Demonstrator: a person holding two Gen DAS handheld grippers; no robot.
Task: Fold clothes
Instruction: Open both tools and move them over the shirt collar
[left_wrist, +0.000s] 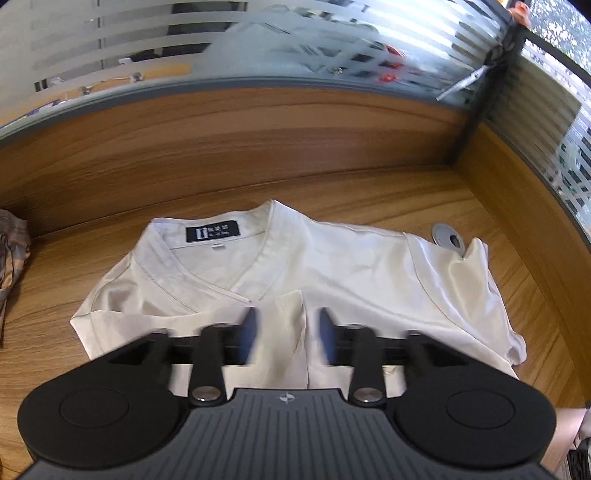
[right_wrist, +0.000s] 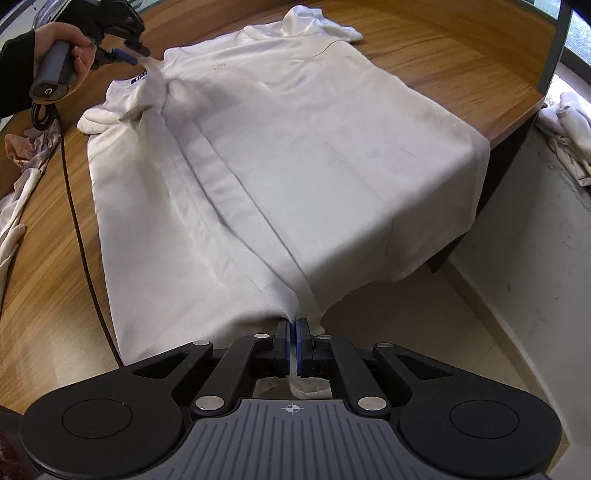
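The right gripper (right_wrist: 293, 345) is clamped on the shirt (right_wrist: 295, 147) hem at the table (right_wrist: 48, 258) edge. Farther off, the left gripper (left_wrist: 286, 332) stands apart around a raised fold below the collar. Judging by this, a lengthwise fold is underway; next, both ends must travel together.

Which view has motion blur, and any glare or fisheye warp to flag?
Left wrist view: the left gripper fingers are smeared by motion blur, the white shirt behind is fairly sharp, and the table edge and glass partition bow strongly. Right wrist view: sharp, the right gripper crisp on the shirt hem, soft daylight, no harsh glare, and the table rim curved.
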